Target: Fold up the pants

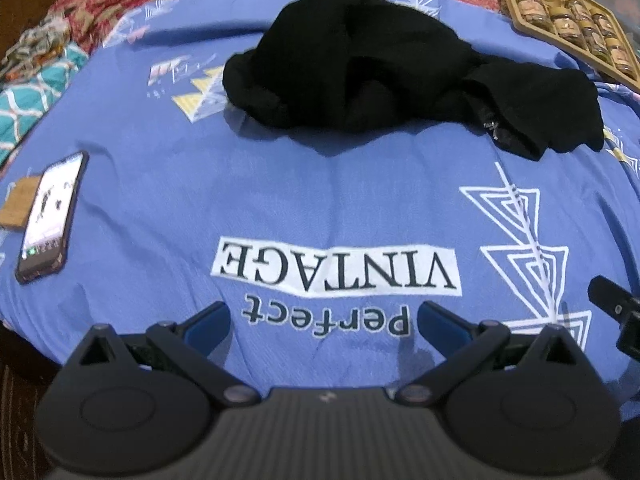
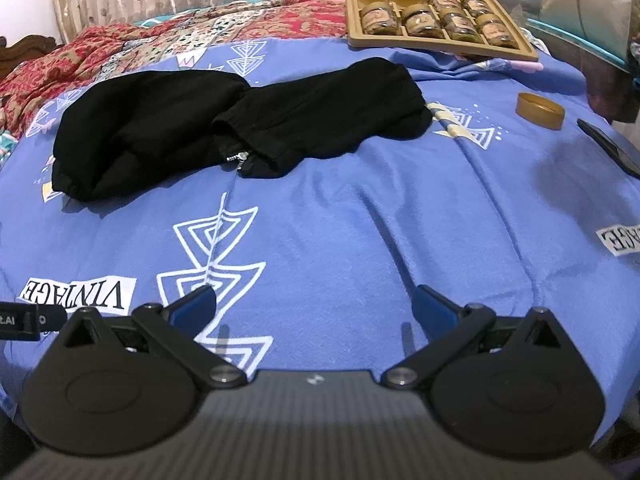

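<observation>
Black pants [image 2: 224, 120] crumpled on the blue bedsheet [image 2: 340, 208], beyond the "VINTAGE" print | left tongs [image 1: 322, 320] and right tongs [image 2: 314, 304] both released, empty | risk: pinching bunched layers drags the whole heap.

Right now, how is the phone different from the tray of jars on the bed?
The phone is a slim dark slab with a lit screen; the tray is a wide tan piece split into compartments. The phone carries nothing, while the tray holds jars lying in most of its slots. The phone lies on the near left of the blue bedspread; the tray sits at the far right, beyond the black pants. Both rest on the bed.
</observation>
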A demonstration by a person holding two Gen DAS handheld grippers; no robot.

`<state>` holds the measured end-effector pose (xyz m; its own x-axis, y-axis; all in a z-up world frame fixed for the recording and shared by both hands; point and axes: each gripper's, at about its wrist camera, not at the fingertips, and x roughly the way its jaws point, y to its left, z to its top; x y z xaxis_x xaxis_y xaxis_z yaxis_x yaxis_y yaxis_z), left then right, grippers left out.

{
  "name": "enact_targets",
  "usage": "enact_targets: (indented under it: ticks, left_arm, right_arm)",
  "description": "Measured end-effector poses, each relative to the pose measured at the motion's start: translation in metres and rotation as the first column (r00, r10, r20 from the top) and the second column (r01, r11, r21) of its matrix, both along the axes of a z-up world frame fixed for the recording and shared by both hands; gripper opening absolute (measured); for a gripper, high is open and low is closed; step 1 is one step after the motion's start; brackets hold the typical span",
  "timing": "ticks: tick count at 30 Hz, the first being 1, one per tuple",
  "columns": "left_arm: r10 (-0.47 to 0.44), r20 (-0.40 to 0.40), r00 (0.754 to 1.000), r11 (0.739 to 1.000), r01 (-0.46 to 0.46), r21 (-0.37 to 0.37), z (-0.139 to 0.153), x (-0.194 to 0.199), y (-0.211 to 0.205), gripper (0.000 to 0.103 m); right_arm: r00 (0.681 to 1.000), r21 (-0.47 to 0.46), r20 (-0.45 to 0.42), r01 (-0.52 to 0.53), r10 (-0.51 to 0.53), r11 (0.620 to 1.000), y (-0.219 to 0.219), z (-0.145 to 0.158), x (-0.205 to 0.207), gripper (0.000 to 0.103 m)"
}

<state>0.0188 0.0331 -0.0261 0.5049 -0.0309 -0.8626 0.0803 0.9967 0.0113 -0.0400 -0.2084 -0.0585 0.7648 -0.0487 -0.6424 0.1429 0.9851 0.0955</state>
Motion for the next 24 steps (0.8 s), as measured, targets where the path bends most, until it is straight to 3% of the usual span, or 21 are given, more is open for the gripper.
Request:
enact_targets:
  ticks: [3, 5, 7, 12, 16, 18, 19, 20, 22, 24]
  left_arm:
    - [-0.002, -0.028, 1.0, 0.998, 0.0, -0.066, -0.003, -0.001, 0.008, 0.103]
    - [-0.028, -0.044, 0.999, 0.993, 0.023, -0.114, -0.005, -0.002, 0.012, 0.103]
    - [-0.053, -0.041, 0.998, 0.988, 0.047, -0.146, -0.005, -0.003, 0.014, 0.103]
    - [-0.002, -0.01, 1.0, 0.974, 0.0, -0.228, 0.004, 0.005, 0.037, 0.103]
    - [0.067, -0.023, 0.997, 0.955, -0.071, -0.287, 0.011, 0.026, 0.062, 0.097]
    - [0.081, -0.009, 0.997, 0.958, -0.08, -0.275, 0.016, 0.043, 0.066, 0.097]
    - [0.086, -0.002, 0.996, 0.96, -0.083, -0.267, 0.018, 0.053, 0.065, 0.096]
    - [0.087, 0.007, 0.996, 0.961, -0.082, -0.263, 0.02, 0.063, 0.064, 0.096]
    - [0.076, 0.033, 0.997, 0.962, -0.065, -0.265, 0.022, 0.088, 0.058, 0.096]
    - [0.068, 0.048, 0.997, 0.964, -0.054, -0.261, 0.018, 0.119, 0.051, 0.096]
  right_arm:
    - [0.999, -0.042, 0.03, -0.019, 0.021, 0.999, 0.002, 0.005, 0.003, 0.099]
    - [0.997, -0.102, 0.056, -0.04, 0.046, 0.994, 0.004, 0.011, 0.013, 0.084]
    - [0.993, -0.157, 0.084, -0.068, 0.082, 0.985, 0.004, 0.019, 0.032, 0.077]
    - [0.978, -0.295, 0.125, -0.127, 0.17, 0.947, 0.021, 0.026, 0.102, 0.078]
    - [0.977, -0.367, 0.007, -0.198, 0.215, 0.909, 0.036, 0.004, 0.169, 0.083]
    - [0.978, -0.381, -0.072, -0.208, 0.196, 0.901, 0.034, -0.012, 0.195, 0.067]
    - [0.977, -0.375, -0.094, -0.212, 0.19, 0.902, 0.029, -0.016, 0.202, 0.022]
    - [0.98, -0.351, -0.103, -0.197, 0.172, 0.915, 0.021, -0.014, 0.206, 0.023]
    - [0.997, -0.247, 0.006, -0.072, 0.075, 0.966, -0.017, 0.006, 0.197, 0.022]
    - [0.994, -0.209, 0.099, 0.073, -0.053, 0.975, -0.059, 0.031, 0.185, 0.022]
